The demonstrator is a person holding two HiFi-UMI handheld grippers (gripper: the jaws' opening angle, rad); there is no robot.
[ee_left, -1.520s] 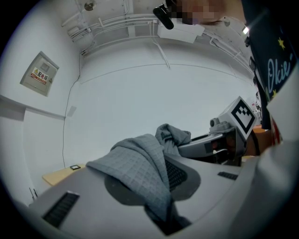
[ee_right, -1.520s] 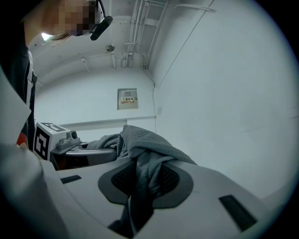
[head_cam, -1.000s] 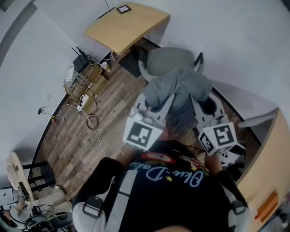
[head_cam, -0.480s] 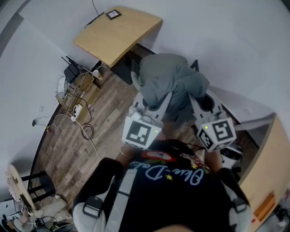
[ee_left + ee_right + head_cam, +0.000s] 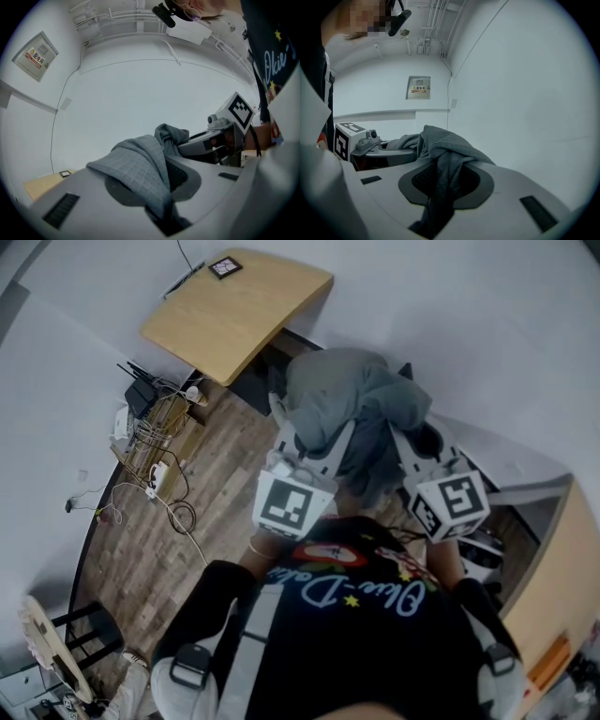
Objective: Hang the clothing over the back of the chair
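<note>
Head view: left tongs (image 5: 317,424) and right tongs (image 5: 418,437), both clamped on the crumpled grey knit garment (image 5: 352,395), have carried it forward over the grey padded chair (image 5: 277,407), nearly ready to drape.

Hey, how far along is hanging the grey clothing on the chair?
Done: the grey clothing is lifted, pinched in both the left gripper and right gripper. In hand: it hangs bunched between them over the chair, mostly hiding it. Left: drape it across the chair back and release.
</note>
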